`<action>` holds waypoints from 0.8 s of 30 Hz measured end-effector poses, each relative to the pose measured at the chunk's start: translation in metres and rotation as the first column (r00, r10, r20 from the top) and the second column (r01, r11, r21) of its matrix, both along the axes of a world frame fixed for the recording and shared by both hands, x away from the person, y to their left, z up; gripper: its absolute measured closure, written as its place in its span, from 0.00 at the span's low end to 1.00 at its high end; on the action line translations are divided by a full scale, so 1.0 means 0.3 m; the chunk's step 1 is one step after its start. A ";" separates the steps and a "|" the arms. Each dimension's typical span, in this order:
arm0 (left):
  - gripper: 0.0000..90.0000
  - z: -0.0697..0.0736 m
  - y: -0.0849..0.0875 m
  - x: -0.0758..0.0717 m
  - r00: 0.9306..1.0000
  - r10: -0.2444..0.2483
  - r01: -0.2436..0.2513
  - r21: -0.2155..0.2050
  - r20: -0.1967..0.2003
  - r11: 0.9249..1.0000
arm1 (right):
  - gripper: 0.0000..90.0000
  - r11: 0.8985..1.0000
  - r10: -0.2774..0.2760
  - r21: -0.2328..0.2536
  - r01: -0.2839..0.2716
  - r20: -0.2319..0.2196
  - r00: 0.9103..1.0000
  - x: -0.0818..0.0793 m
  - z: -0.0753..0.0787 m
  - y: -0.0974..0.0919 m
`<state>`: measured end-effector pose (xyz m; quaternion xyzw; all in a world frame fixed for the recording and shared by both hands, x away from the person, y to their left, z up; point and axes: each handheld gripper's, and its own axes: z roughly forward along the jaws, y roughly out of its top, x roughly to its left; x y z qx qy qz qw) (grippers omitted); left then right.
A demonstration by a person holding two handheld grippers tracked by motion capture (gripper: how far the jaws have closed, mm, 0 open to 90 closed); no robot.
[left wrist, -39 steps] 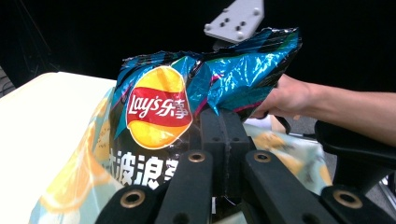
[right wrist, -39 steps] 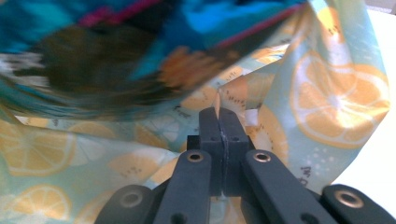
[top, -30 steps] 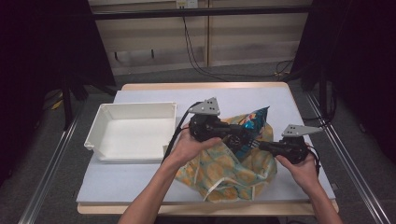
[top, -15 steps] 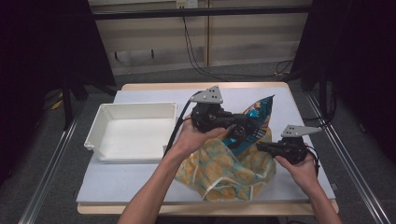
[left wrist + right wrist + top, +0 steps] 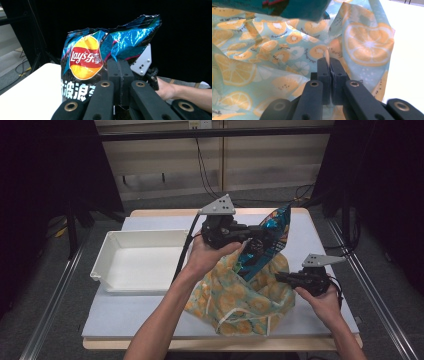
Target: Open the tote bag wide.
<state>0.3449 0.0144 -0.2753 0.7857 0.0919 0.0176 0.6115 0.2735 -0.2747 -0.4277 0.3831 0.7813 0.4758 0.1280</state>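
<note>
A blue Lay's chip bag (image 5: 272, 232) (image 5: 95, 55) hangs above the table, its lower end still in the mouth of a cloth bag (image 5: 240, 295) printed with orange and kiwi slices. My left gripper (image 5: 260, 240) (image 5: 120, 72) is shut on the chip bag's lower part and holds it up. The cloth bag (image 5: 274, 55) lies crumpled on the white mat. My right gripper (image 5: 280, 277) (image 5: 329, 67) is shut on a fold of the cloth bag's rim at its right side.
A white tray (image 5: 100, 265) stands on the left of the mat (image 5: 125, 315). Metal rails run along both sides of the table. Cables hang at the wall behind the table.
My left gripper has risen with the chip bag, drawing it farther out of the cloth bag. The right gripper has kept its place on the cloth.
</note>
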 end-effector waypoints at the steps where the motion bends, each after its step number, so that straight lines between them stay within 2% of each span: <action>1: 1.00 0.004 0.003 0.002 1.000 -0.003 0.003 -0.002 -0.001 1.000 | 0.98 1.000 0.003 0.001 -0.003 -0.003 1.000 0.000 0.000 0.001; 4: 1.00 0.021 0.013 0.006 1.000 -0.009 0.009 -0.024 -0.005 1.000 | 0.98 1.000 0.010 0.000 -0.010 -0.002 1.000 -0.003 0.000 0.003; 12: 1.00 0.072 0.039 0.011 1.000 0.006 -0.005 -0.038 0.021 0.999 | 0.98 1.000 0.012 0.010 -0.012 0.004 1.000 -0.005 0.004 -0.002; 14: 1.00 0.090 0.048 0.011 1.000 -0.012 0.013 -0.062 0.017 0.998 | 0.98 1.000 0.014 0.004 -0.014 0.002 1.000 -0.007 0.004 0.000; 17: 1.00 0.128 0.058 0.008 0.998 0.006 -0.004 -0.034 0.057 0.999 | 0.98 1.000 0.016 0.001 -0.016 0.002 1.000 -0.008 0.003 0.003; 18: 1.00 0.136 0.062 0.006 0.998 0.015 -0.013 -0.039 0.063 0.999 | 0.98 1.000 0.017 0.003 -0.017 0.000 1.000 -0.008 0.003 0.004; 23: 1.00 0.150 0.107 0.013 0.998 0.032 -0.028 -0.073 0.052 0.997 | 0.97 1.000 0.016 -0.002 -0.016 0.006 1.000 -0.011 0.006 0.003; 24: 1.00 0.147 0.118 0.015 0.998 0.042 -0.039 -0.065 0.051 0.997 | 0.97 1.000 0.016 -0.001 -0.016 0.006 1.000 -0.011 0.007 0.002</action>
